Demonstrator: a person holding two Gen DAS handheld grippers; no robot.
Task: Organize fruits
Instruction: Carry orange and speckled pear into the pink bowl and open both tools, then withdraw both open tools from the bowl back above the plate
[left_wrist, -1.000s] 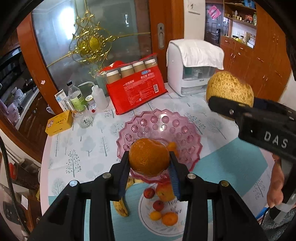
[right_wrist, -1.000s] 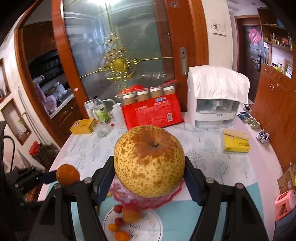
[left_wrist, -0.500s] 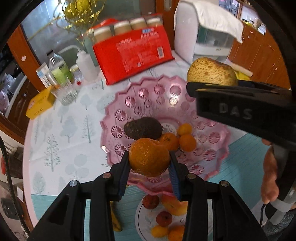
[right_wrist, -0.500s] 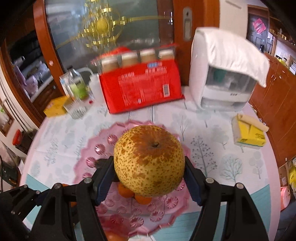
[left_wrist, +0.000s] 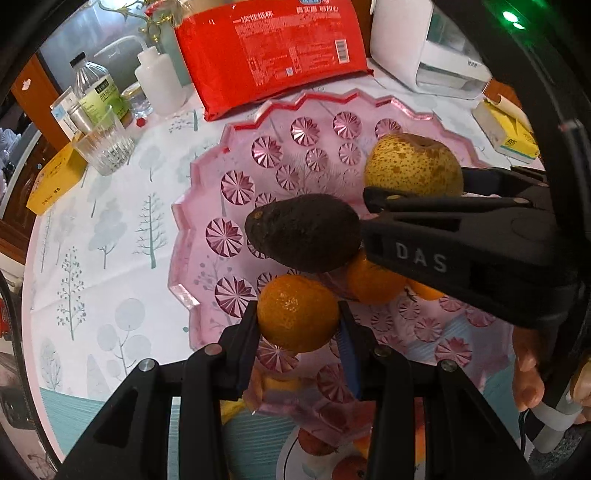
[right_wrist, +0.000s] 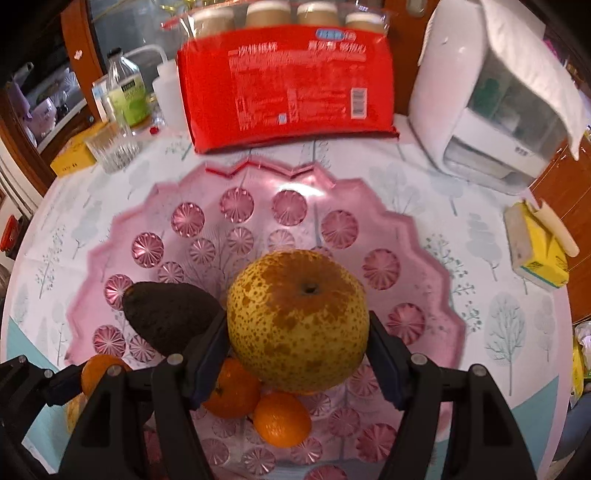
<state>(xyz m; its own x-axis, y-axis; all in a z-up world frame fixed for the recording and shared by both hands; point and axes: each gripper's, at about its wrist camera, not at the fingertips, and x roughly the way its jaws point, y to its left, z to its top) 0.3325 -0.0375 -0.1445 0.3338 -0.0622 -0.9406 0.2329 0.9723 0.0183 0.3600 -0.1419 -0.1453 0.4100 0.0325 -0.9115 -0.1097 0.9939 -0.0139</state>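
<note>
Three fruits already sit in the pink bowl (right_wrist: 424, 236): a dark avocado (right_wrist: 168, 319) and two small oranges (right_wrist: 282, 419), just ahead of and under the right tongs (right_wrist: 297, 354). Two more are on the way, so I'd judge the task past halfway, w/ a few small fruits left on the white plate (left_wrist: 291, 452) below the left tongs (left_wrist: 298, 325). Left tongs are clamped on a mandarin (left_wrist: 298, 317), held over the bowl's near rim, fingers pointing fwd across it. Right tongs grip the spotted pear (right_wrist: 297, 319) stem-up, low over the bowl centre, touching or nearly touching the avocado. Neither fruit let go yet; worktop (right_wrist: 509, 317) lies beyond
</note>
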